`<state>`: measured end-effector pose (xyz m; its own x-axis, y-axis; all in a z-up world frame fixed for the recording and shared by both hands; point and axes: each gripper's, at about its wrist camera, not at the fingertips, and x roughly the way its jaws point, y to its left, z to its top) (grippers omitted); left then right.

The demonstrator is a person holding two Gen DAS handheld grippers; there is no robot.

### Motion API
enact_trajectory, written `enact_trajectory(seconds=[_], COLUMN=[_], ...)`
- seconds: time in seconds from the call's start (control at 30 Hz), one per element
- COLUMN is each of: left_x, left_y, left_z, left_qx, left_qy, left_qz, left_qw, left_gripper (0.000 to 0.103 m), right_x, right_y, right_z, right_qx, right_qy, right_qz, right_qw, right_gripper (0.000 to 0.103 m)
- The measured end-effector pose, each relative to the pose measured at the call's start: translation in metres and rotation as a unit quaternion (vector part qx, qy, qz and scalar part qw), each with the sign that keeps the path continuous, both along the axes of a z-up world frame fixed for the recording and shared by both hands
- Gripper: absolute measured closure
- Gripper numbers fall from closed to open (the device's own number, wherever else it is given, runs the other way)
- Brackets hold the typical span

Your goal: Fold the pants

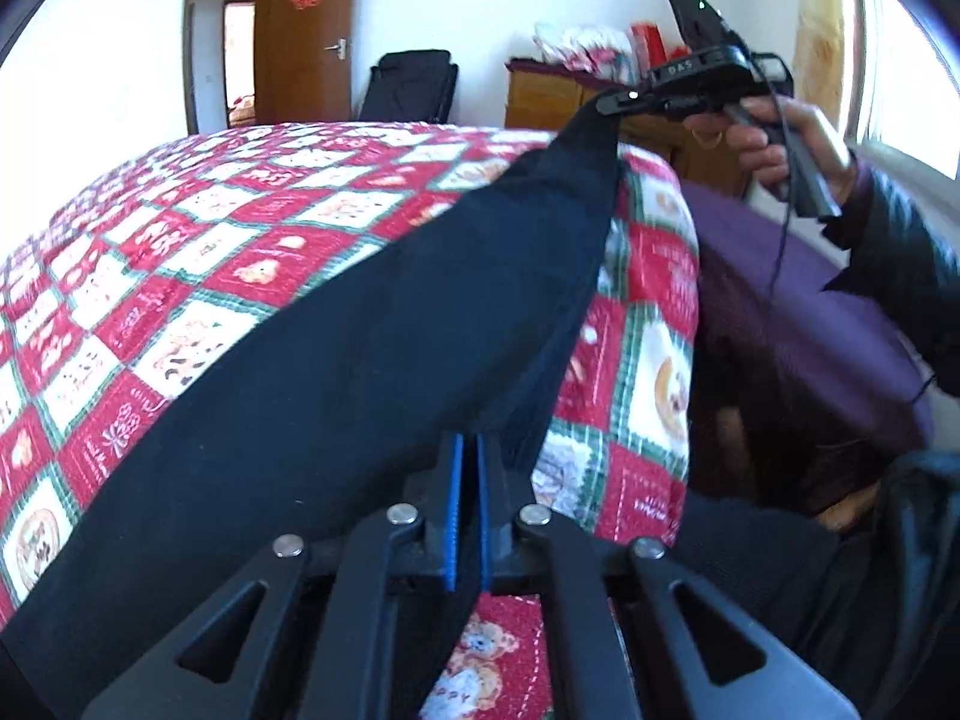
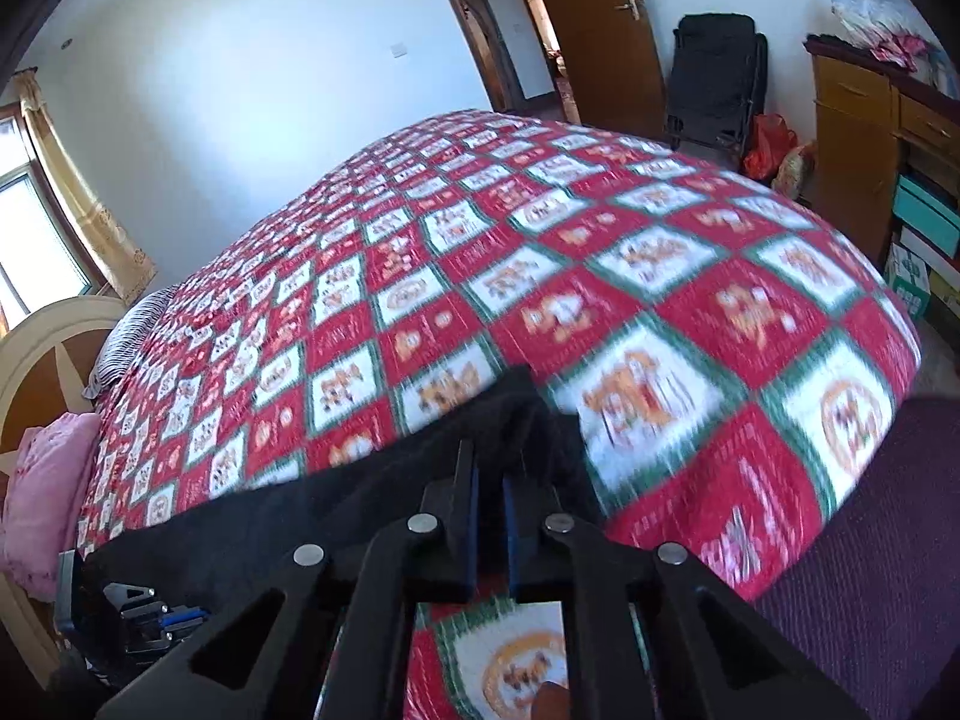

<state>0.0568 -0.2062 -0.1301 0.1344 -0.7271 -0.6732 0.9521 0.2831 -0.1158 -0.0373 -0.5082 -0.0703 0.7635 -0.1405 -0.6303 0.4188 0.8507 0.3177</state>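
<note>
1. We see the dark pants stretched over the red checked quilt on the bed, near its edge.
2. Our left tongs are clamped on one end of the cloth.
3. Our right tongs, held in a hand, grip the other end, lifted off the quilt.
4. A purple sheet lies beside the quilt.

White walls, wooden door, patchwork-quilted bed, wooden cabinet, curtained sunlit window
</note>
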Motion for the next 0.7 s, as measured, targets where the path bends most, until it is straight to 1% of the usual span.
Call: enact_trajectory(seconds=[0.1,0.17,0.2,0.27,0.3,0.33,0.4,0.47,0.5,0.57,0.6,0.63,0.7], left_x=[0.011,0.015,0.015,0.014,0.011,0.01,0.004,-0.001,-0.005,-0.008,-0.008,-0.008,-0.008], left_y=[0.008,0.012,0.014,0.017,0.018,0.018,0.015,0.011,0.008,0.005,0.006,0.005,0.004], left_z=[0.007,0.01,0.011,0.011,0.01,0.008,-0.002,-0.01,-0.015,-0.019,-0.019,-0.019,-0.017], left_qx=[-0.024,-0.037,-0.04,-0.052,-0.054,-0.051,-0.041,-0.025,-0.014,-0.003,0.0,0.001,0.002], left_qy=[0.026,0.037,0.036,0.043,0.044,0.048,0.055,0.052,0.048,0.042,0.04,0.04,0.04], left_qz=[0.009,0.015,0.016,0.01,0.005,-0.001,-0.017,-0.029,-0.033,-0.036,-0.036,-0.035,-0.034], left_qw=[0.9993,0.9985,0.9984,0.9976,0.9975,0.9976,0.9975,0.9979,0.9982,0.9984,0.9985,0.9986,0.9986], left_gripper=[0.098,0.098,0.098,0.098,0.098,0.098,0.098,0.098,0.098,0.098,0.098,0.098,0.098], right_x=[0.019,0.03,0.032,0.03,0.025,0.019,0.006,-0.01,-0.019,-0.029,-0.035,-0.038,-0.041], right_y=[0.002,0.006,0.011,0.017,0.018,0.015,0.003,-0.006,-0.01,-0.009,-0.007,-0.008,-0.016], right_z=[0.031,0.052,0.058,0.061,0.057,0.047,0.015,-0.013,-0.032,-0.047,-0.05,-0.049,-0.04], right_qx=[-0.018,-0.026,-0.034,-0.05,-0.05,-0.044,-0.018,-0.002,0.003,-0.014,-0.031,-0.035,-0.023], right_qy=[-0.03,-0.06,-0.07,-0.08,-0.082,-0.072,-0.033,-0.001,0.028,0.057,0.061,0.058,0.033], right_qz=[0.024,0.047,0.057,0.069,0.073,0.067,0.057,0.046,0.04,0.038,0.037,0.037,0.032], right_qw=[0.999,0.997,0.995,0.993,0.993,0.994,0.998,0.999,0.999,0.998,0.997,0.997,0.999], right_gripper=[0.097,0.097,0.097,0.097,0.097,0.097,0.097,0.097,0.097,0.094,0.086,0.084,0.084])
